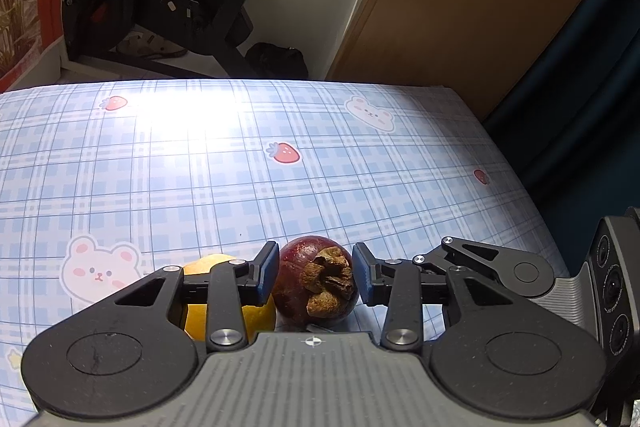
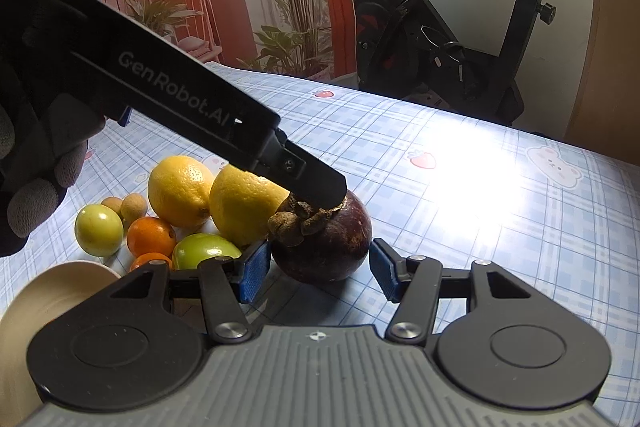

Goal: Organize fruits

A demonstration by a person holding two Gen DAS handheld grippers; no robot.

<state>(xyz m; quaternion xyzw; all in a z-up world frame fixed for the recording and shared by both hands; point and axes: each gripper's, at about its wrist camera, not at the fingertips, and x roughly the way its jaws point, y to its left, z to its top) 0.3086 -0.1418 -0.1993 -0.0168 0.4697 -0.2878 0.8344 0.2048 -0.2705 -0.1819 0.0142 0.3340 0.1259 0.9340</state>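
Observation:
A dark purple mangosteen with a dry brown calyx rests on the checked tablecloth. My left gripper is open, its pads on either side of the fruit with small gaps. In the right wrist view the left gripper's finger reaches down onto the mangosteen. My right gripper is open and empty, its blue pads flanking the near side of the mangosteen. Two lemons lie to the left, one beside my left finger.
Left of the lemons lie green fruits, small oranges and two longans. A cream bowl rim sits at the near left. An exercise bike stands beyond the table's far edge. A wooden board leans right.

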